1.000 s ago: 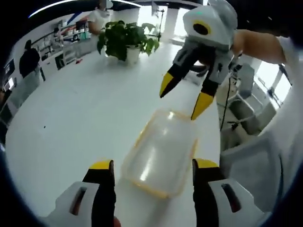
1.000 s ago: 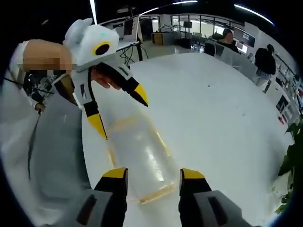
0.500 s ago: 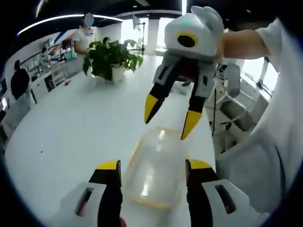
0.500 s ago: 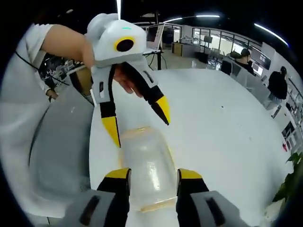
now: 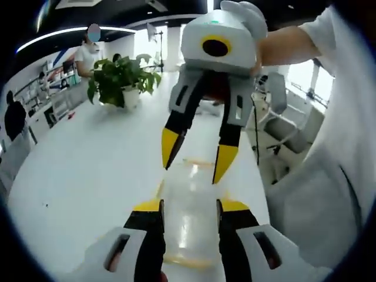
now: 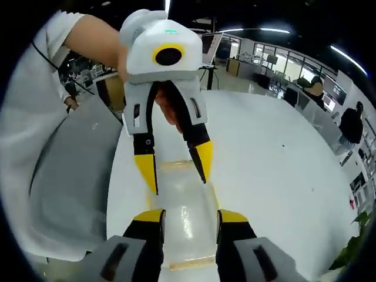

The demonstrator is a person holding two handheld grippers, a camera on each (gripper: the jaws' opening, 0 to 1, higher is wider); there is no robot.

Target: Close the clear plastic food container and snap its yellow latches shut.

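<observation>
The left gripper stands with jaws apart, straddling the near end of the container; whether they touch its sides cannot be told. The right gripper straddles the opposite end likewise, jaws parted, gripping nothing certain. The container lies on the white table, lid apparently on, nothing visible inside. It looks light, thin-walled and slick, likely to skid; pressing on the yellow latches at the rim seems safest.
</observation>
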